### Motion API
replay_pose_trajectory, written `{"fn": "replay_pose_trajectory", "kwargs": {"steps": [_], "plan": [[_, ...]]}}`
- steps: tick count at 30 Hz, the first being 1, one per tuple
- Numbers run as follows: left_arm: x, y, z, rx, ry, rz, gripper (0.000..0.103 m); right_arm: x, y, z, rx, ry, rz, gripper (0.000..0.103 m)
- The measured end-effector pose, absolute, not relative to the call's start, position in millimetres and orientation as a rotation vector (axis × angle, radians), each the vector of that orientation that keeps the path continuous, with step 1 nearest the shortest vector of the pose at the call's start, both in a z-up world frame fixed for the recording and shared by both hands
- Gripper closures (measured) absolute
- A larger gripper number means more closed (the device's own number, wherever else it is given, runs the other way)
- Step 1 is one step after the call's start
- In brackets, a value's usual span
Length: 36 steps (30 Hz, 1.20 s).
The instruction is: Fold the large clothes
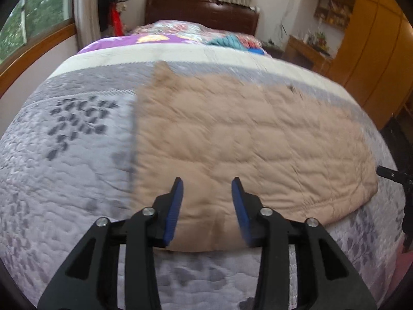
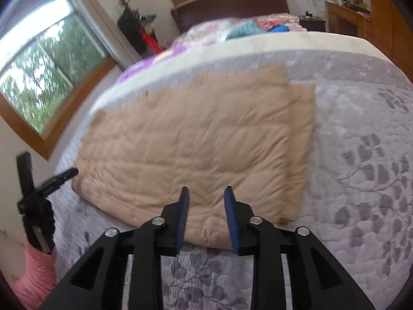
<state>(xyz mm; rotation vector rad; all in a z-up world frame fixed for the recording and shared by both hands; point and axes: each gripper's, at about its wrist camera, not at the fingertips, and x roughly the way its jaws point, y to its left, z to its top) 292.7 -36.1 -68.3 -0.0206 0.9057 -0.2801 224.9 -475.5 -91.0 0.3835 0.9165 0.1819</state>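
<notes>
A tan quilted garment (image 1: 240,139) lies folded into a rough rectangle on the grey patterned bedspread (image 1: 64,155). It also shows in the right wrist view (image 2: 196,144). My left gripper (image 1: 207,180) is open and empty, just above the garment's near edge. My right gripper (image 2: 206,190) is open and empty, over the near edge of the garment. The right gripper's tip shows at the right edge of the left wrist view (image 1: 392,174). The left gripper shows at the left of the right wrist view (image 2: 46,183).
The bedspread (image 2: 361,142) covers the bed around the garment. Colourful bedding and clothes (image 1: 196,32) lie by the dark headboard (image 1: 201,10). Windows (image 2: 44,72) are on the left, wooden cabinets (image 1: 374,51) on the right. A pink sleeve (image 2: 36,271) shows low left.
</notes>
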Motion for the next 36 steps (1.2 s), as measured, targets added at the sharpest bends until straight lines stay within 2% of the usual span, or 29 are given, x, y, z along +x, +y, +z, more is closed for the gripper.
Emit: {"fn": "replay_pose_trajectory", "kwargs": {"steps": [2,5,8,19,27,32,36], "plan": [[300.8,-18.3,-61.1,-0.037,0.892,-0.234,0.057,222.6,-494.8,-84.5,0.404,0.891,0.132,0.052],[317.1,9.9,-57.6,-0.096,0.889,-0.187,0.044,224.3,-518.3,-83.3,0.442,0.879,0.094,0.042],[337.5,32.2,-61.6,-0.173,0.915,-0.166,0.04,229.6,-539.1,-92.1,0.507,0.886,0.106,0.03],[395.4,54.6,-102.1,-0.409,1.0,-0.29,0.035,271.2,-565.0,-147.1,0.695,0.958,0.189,0.025],[427.7,36.8,-121.8,-0.444,1.033,-0.383,0.034,297.2,-569.7,-171.9,0.754,0.977,0.241,0.025],[438.4,22.0,-133.3,-0.433,1.048,-0.425,0.029,311.5,-571.8,-170.9,0.742,0.966,0.256,0.023],[444.0,2.9,-131.6,-0.401,1.062,-0.484,0.029,320.0,-564.1,-169.4,0.719,0.965,0.269,0.023]]}}
